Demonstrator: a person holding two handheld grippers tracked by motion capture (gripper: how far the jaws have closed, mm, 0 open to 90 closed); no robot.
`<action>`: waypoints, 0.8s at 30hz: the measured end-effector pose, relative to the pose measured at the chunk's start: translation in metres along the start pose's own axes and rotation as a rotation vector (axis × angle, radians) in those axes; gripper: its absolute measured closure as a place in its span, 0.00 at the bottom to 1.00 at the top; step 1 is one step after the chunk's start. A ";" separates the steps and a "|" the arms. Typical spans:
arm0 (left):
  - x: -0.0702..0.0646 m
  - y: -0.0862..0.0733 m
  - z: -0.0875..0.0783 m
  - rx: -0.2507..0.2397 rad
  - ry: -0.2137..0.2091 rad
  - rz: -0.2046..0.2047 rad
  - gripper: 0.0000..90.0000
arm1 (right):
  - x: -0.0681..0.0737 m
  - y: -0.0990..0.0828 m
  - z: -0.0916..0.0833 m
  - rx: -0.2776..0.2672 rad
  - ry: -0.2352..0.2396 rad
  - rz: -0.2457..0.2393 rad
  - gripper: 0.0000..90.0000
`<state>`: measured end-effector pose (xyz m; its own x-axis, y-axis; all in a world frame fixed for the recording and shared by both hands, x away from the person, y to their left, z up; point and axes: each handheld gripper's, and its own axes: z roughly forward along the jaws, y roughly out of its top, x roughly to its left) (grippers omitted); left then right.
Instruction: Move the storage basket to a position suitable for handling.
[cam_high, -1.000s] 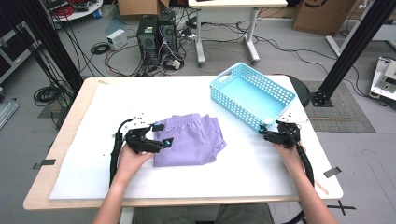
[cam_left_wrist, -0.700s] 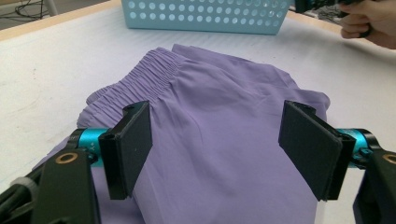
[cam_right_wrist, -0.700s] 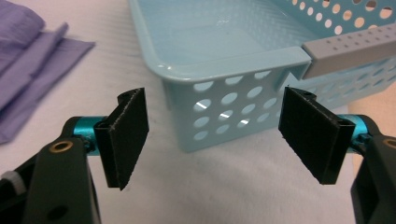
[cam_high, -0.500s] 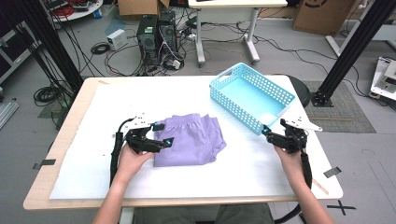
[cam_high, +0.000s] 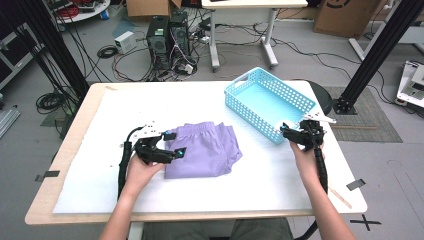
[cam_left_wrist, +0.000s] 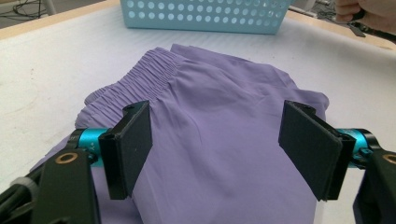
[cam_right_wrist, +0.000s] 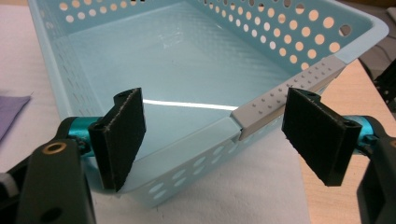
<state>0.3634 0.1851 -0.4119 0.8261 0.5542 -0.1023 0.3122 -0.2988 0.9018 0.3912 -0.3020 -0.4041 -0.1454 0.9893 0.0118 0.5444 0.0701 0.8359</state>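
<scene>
Starting at the left of the high view: left gripper (cam_high: 170, 143) sits low over the left edge of the purple shorts (cam_high: 205, 149), which lie folded on the white table cover (cam_high: 110, 120) near the table's middle. Left gripper view shows its jaws wide apart with the purple cloth spread under and between them; neither pad presses the fabric, nothing gripped. Elastic waistband (cam_left_wrist: 149, 77) of the shorts lies toward the far left in that view, gathered and slightly rumpled.

Further right: light blue perforated basket (cam_high: 270, 102), set at an angle on the cover, empty inside as far as seen, well apart from the shorts. Nothing lies on the cover between shorts and basket.

Right gripper (cam_high: 292, 134) is just at the basket's near corner. Right gripper view: jaws have just been opening and now stand wide, straddling the near corner rim of the basket; a grey dotted strip (cam_right_wrist: 285, 95) runs along that rim. Pads are clear of the plastic, nothing held.

Beyond the table: computer towers (cam_high: 167, 35), loose cables on the floor (cam_high: 107, 50), black frame posts, a cardboard box at upper right
</scene>
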 end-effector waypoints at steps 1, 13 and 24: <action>-0.001 0.000 0.000 0.002 -0.002 0.003 0.29 | -0.001 0.000 -0.001 0.002 0.010 -0.009 0.27; -0.003 0.001 0.002 0.003 0.003 0.006 0.29 | -0.020 0.003 -0.007 0.017 -0.003 -0.100 0.38; -0.003 0.000 0.002 0.004 0.000 0.006 0.29 | -0.025 0.009 -0.004 0.027 -0.075 -0.082 0.38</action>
<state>0.3622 0.1818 -0.4123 0.8279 0.5525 -0.0966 0.3091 -0.3056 0.9006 0.3963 -0.3269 -0.3950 -0.1284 0.9869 -0.0977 0.5554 0.1532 0.8173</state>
